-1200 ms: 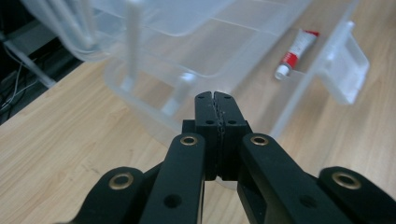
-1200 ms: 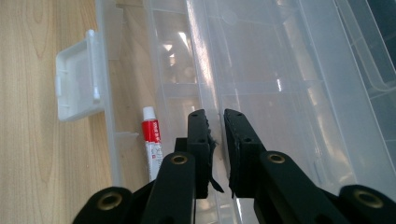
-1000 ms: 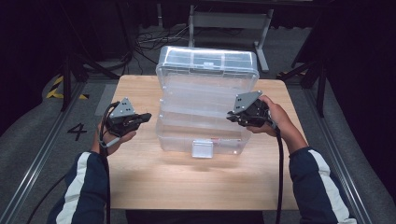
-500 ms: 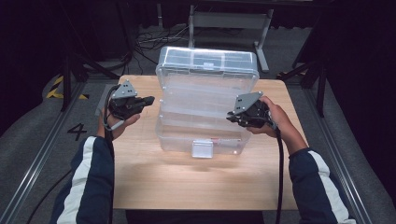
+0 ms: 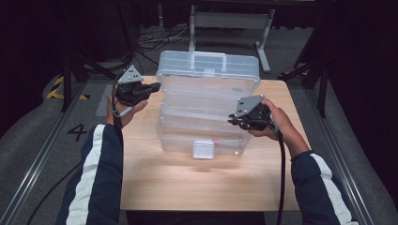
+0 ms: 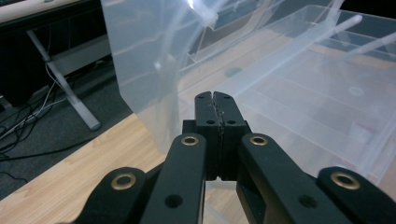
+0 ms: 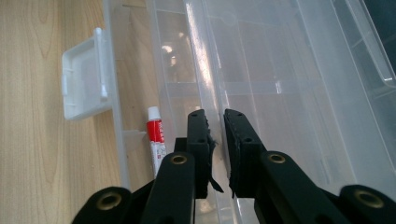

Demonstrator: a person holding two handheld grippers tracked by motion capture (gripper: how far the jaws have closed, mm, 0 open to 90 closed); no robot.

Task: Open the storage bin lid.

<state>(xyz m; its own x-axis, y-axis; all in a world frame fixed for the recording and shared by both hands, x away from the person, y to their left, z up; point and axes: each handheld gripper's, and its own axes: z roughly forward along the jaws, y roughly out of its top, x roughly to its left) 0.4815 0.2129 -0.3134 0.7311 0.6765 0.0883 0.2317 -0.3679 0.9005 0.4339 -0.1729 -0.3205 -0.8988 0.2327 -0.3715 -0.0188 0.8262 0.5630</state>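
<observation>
Left gripper (image 5: 152, 87) rose beside clear box (image 5: 206, 84); "4" (image 5: 77, 131) on floor.

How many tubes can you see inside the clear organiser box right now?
1: a red and white tube lies in the bottom front section of the clear organiser box, just behind the white latch. Glare and stacked trays may hide others.

We are seeing the small red and white tube (image 7: 156, 140) partly hiding behind the right gripper's (image 7: 215, 122) black jaw, its print being too small to read.
</observation>
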